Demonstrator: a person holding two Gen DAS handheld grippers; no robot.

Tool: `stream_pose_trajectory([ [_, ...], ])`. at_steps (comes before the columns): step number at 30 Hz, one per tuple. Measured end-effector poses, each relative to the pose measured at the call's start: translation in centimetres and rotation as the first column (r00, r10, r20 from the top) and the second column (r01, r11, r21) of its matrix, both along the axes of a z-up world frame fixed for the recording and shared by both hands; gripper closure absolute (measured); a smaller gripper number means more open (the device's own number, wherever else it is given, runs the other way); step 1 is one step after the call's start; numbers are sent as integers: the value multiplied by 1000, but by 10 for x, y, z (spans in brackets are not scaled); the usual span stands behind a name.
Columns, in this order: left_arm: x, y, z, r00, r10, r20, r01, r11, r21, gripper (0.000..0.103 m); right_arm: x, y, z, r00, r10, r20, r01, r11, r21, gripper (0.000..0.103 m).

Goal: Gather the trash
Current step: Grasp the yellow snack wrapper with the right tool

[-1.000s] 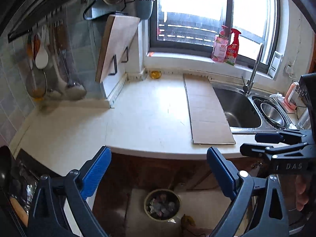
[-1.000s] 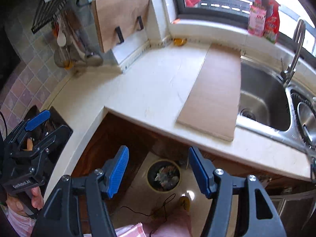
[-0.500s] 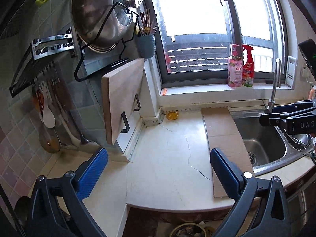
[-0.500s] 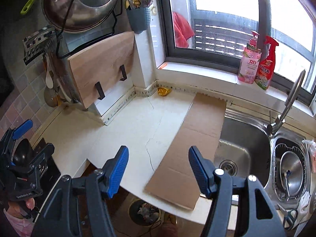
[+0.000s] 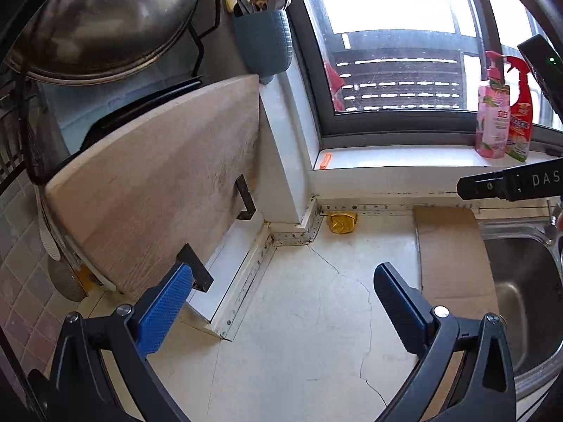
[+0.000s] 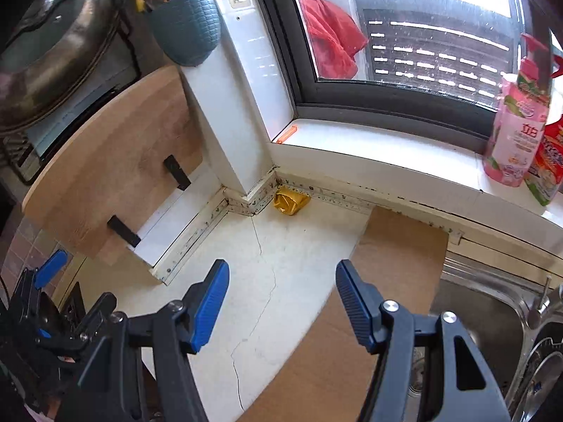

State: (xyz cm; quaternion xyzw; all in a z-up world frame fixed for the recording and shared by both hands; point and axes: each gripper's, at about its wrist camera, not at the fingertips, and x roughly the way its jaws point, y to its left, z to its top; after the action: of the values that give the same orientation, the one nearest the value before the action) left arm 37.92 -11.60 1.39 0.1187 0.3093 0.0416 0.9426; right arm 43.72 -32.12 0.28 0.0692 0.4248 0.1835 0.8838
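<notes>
A crumpled yellow wrapper (image 5: 341,223) lies on the white counter in the back corner under the window sill; it also shows in the right wrist view (image 6: 290,203). My left gripper (image 5: 283,290) is open and empty, low over the counter, short of the wrapper. My right gripper (image 6: 281,283) is open and empty, pointed at the wrapper from a little way off. Its black body shows at the right edge of the left wrist view (image 5: 510,183).
A flat cardboard sheet (image 6: 355,320) lies beside the steel sink (image 6: 485,330). A wooden cutting board (image 5: 158,183) leans on a rack at the left. Two bottles (image 5: 499,119) stand on the window sill. A utensil holder (image 5: 262,42) hangs above.
Both grippers rose from looking down at the floor trash bin below the counter edge and moved in over the counter toward the back corner. Both stayed open.
</notes>
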Motion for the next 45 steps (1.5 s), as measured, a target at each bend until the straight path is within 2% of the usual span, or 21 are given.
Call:
stream_pose_trajectory([
  [9, 97, 5, -65, 992, 105, -64, -107, 994, -24, 2, 121, 16, -85, 990, -3, -142, 24, 990, 140, 40],
  [11, 112, 9, -79, 990, 120, -70, -122, 992, -32, 6, 141, 19, -106, 984, -11, -177, 41, 985, 165, 40],
  [15, 137, 13, -105, 983, 156, -91, -161, 986, -44, 13, 170, 31, -139, 977, -18, -214, 58, 982, 180, 40],
  [17, 149, 16, -117, 981, 160, -112, -168, 984, -63, 23, 181, 40, -153, 975, -19, -221, 58, 984, 171, 41],
  [25, 186, 34, -163, 962, 194, -190, -225, 962, -157, 33, 215, 66, -199, 967, -22, -252, 62, 987, 150, 53],
  [29, 197, 37, -170, 961, 202, -189, -237, 955, -181, 33, 224, 75, -213, 966, -28, -258, 65, 989, 135, 63],
  [31, 203, 37, -173, 961, 203, -187, -237, 954, -181, 33, 227, 80, -217, 967, -31, -252, 66, 989, 132, 72],
  [33, 209, 37, -176, 962, 204, -184, -236, 955, -177, 33, 231, 83, -219, 967, -30, -254, 66, 989, 132, 88],
  [40, 212, 37, -175, 963, 197, -184, -231, 955, -188, 34, 225, 85, -213, 977, -23, -210, 48, 992, 117, 96],
  [45, 206, 36, -170, 963, 180, -201, -219, 956, -195, 42, 213, 83, -205, 978, -16, -207, 36, 995, 90, 97],
])
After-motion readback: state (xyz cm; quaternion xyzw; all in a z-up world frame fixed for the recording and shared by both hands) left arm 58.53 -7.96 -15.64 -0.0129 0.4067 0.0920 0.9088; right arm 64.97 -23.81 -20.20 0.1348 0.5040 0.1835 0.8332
